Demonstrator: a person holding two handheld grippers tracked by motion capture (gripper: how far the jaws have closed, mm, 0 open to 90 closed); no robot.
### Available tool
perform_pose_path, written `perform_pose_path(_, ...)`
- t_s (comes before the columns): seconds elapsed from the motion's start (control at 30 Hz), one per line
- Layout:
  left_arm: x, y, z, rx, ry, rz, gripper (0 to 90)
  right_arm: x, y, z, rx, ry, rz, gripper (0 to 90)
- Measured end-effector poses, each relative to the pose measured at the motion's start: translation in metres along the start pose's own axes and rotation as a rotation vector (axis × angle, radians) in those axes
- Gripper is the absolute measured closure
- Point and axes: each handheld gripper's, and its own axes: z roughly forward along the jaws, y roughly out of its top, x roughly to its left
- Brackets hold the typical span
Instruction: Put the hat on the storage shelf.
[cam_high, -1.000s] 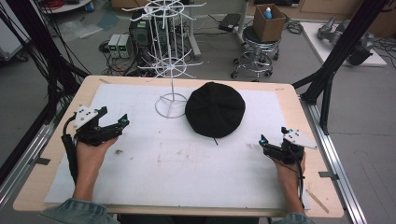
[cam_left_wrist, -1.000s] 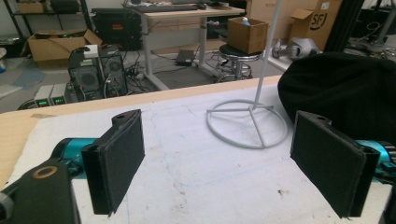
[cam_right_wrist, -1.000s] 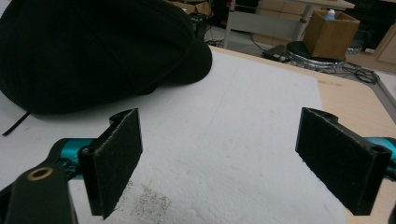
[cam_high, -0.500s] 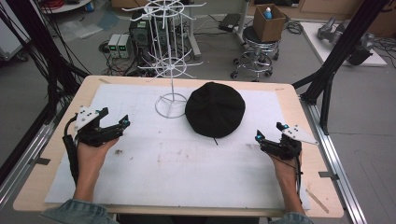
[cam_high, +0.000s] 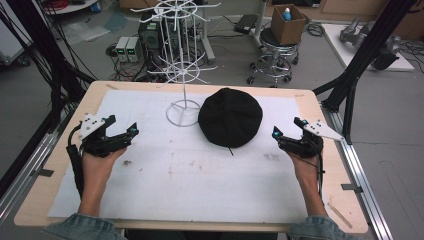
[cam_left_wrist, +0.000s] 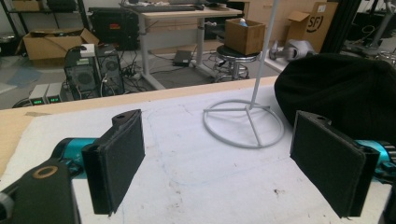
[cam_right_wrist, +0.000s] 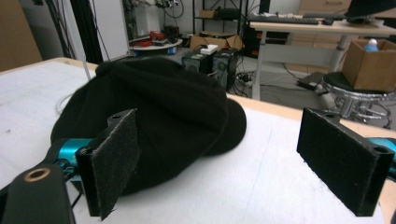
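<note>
Because the black cap (cam_high: 230, 117) lying beside the wire stand (cam_high: 183, 75) looks soft and light, its short brim, probably stiffer, suits the right gripper (cam_high: 289, 135), spread wide nearby; the left gripper (cam_high: 122, 134) gapes empty too.

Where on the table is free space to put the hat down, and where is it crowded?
The widest bare patch is the white sheet in front of the hat, between the left tool and right tool. It is crowded at the far middle, where the hat lies close beside the rack base.
</note>
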Motion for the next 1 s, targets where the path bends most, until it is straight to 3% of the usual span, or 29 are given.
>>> perform_pose_path(0.57, -0.001, 0.002, 0.000, -0.008, -0.003, 0.001, 17.8, 0.018, 0.037, 0.037, -0.078, 0.082, -0.044, 12.5)
perform_pose_path(0.77, -0.001, 0.002, 0.000, -0.012, -0.003, -0.006, 17.9, 0.031, 0.047, 0.058, -0.071, 0.103, -0.066, 12.5)
perform_pose_path(1.0, 0.000, 0.002, -0.001, -0.012, -0.001, -0.007, 17.9, 0.059, 0.052, 0.097, -0.047, 0.184, -0.124, 12.5)
